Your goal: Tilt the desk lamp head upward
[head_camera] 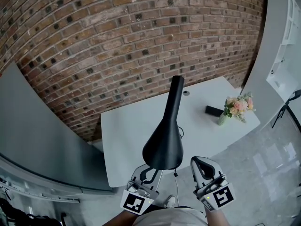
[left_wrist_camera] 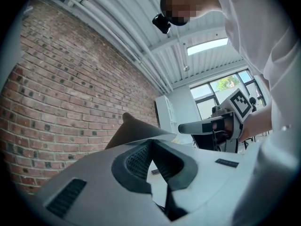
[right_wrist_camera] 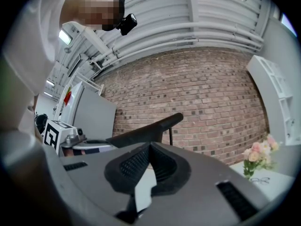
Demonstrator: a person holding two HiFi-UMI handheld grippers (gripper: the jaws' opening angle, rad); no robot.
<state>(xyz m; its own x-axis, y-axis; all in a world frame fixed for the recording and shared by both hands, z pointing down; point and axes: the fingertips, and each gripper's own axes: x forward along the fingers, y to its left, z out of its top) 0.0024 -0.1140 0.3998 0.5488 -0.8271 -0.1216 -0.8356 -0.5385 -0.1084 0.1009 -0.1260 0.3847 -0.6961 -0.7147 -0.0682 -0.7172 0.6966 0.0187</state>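
Black cone-shaped lamp head (head_camera: 165, 135) mid-frame over white table (head_camera: 127, 140), left gripper (head_camera: 150, 174) and right gripper (head_camera: 202, 165) just below, both pressed together, empty; only left gripper view shows windows (left_wrist_camera: 225, 86).

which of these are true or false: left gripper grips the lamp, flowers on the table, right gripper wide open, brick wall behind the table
1. The left hand-held gripper grips the lamp head. False: its jaws are together with nothing between them, and the lamp head lies beyond them.
2. Flowers stand on the white table. True.
3. The right hand-held gripper is wide open. False: its jaws are together.
4. A brick wall stands behind the table. True.
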